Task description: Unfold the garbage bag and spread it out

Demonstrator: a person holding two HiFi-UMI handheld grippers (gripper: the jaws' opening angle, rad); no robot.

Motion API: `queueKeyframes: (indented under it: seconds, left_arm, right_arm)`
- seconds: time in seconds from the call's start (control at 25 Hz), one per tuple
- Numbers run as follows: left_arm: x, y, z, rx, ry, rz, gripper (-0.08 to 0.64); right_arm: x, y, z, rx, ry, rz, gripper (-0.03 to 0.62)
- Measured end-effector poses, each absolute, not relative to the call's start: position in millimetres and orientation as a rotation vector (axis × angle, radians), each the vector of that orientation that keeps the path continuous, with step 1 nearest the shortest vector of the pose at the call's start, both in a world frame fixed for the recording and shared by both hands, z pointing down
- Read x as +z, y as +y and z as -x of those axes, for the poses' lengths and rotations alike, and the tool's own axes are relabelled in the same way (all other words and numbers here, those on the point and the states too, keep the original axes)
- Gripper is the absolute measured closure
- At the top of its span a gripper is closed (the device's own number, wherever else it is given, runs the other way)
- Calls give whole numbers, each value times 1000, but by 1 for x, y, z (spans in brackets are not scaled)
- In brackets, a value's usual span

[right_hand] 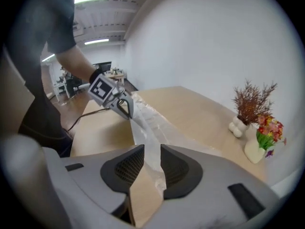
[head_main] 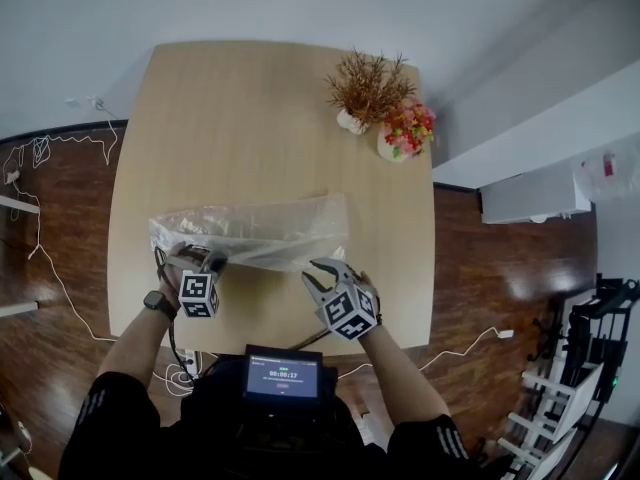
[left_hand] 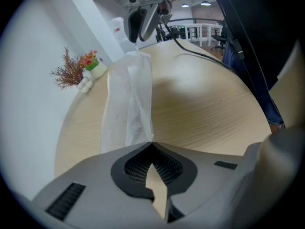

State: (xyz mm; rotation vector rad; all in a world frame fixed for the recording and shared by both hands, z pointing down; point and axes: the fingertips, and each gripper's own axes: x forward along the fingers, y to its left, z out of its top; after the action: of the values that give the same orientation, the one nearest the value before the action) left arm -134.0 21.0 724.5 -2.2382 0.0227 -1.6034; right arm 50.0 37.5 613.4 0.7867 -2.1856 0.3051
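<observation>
We clench our left gripper [head_main: 211, 261] on one end of the garbage bag [head_main: 255, 230], which stretches as a long band over the near part of the wooden table [head_main: 250, 118]. Our right gripper [head_main: 325, 269] is released, and the film passes between its parted jaws.

The far half of the table [head_main: 250, 118] is bare and passable from the left and the middle. The only obstructions there are a dried-plant vase [head_main: 352, 120] and a flower vase [head_main: 395, 148], side by side at the far right corner. The garbage bag [head_main: 260, 230] lies across the near half and bars any low crossing, with the left gripper [head_main: 212, 262] and right gripper [head_main: 326, 270] occupying the near strip; open wood remains to the bag's right.
</observation>
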Motion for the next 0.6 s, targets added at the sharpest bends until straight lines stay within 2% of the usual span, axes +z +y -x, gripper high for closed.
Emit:
queueKeyframes:
  seconds: [0.24, 0.36, 0.6]
  left_arm:
    - [721, 21, 127, -1576, 29, 2252, 560]
    - [721, 22, 122, -1565, 33, 2258, 560]
    - [721, 26, 118, -1575, 12, 2239, 560]
  right_arm:
    - [574, -19, -73, 304, -2198, -890, 454]
    - [587, -38, -73, 374, -2183, -850, 429]
    - [649, -66, -79, 534, -2111, -800, 428]
